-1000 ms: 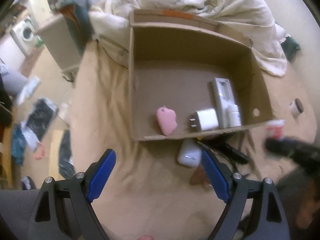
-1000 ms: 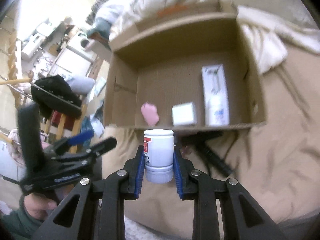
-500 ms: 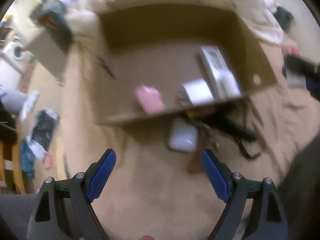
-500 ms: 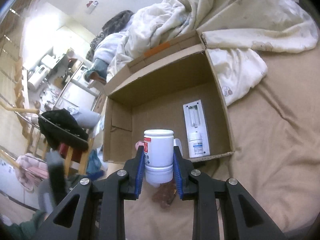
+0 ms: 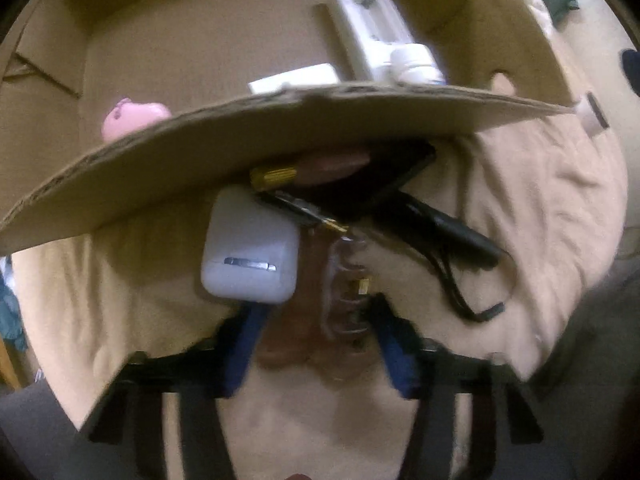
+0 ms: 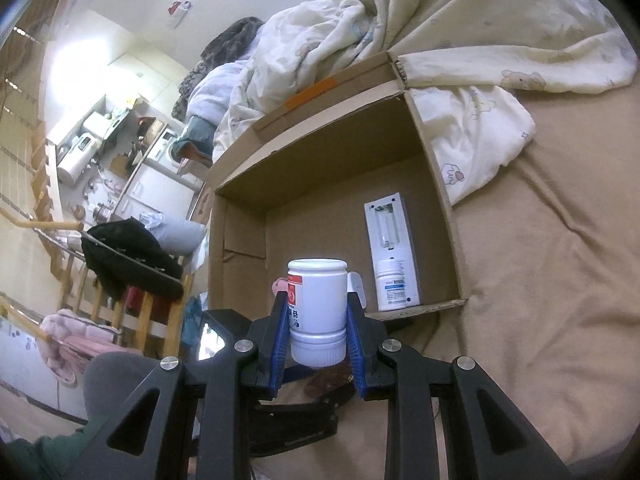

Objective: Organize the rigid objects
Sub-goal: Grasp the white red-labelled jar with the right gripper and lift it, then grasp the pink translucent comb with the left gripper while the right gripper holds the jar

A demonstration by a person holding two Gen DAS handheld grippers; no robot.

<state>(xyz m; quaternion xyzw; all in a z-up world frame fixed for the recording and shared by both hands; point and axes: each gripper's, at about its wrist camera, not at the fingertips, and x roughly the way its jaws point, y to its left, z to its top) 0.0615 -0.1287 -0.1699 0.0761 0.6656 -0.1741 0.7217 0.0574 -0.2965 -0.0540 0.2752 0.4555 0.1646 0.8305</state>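
My left gripper [image 5: 318, 332] points down at the beige bedsheet just in front of the cardboard box [image 5: 280, 140]. Its jaws are closing on a brown hair clip [image 5: 340, 288], and the blue pads look to touch its sides. A white earbud case [image 5: 250, 256] lies right beside the left finger. My right gripper [image 6: 318, 300] is shut on a white bottle with a red label [image 6: 318, 292], held upright before the box [image 6: 440, 208].
Inside the box lie a pink item [image 5: 132, 118], a white charger [image 5: 296, 78], a small pill bottle [image 6: 394, 284] and a long white pack [image 6: 390, 232]. Black corded items [image 5: 448, 228] and a gold-tipped tool [image 5: 272, 176] crowd the box front. A rumpled duvet [image 6: 460, 40] lies behind.
My left gripper has dropped toward the things in front of the box, and its jaws have narrowed around the hair clip. My right gripper has tilted upward, still holding the bottle.
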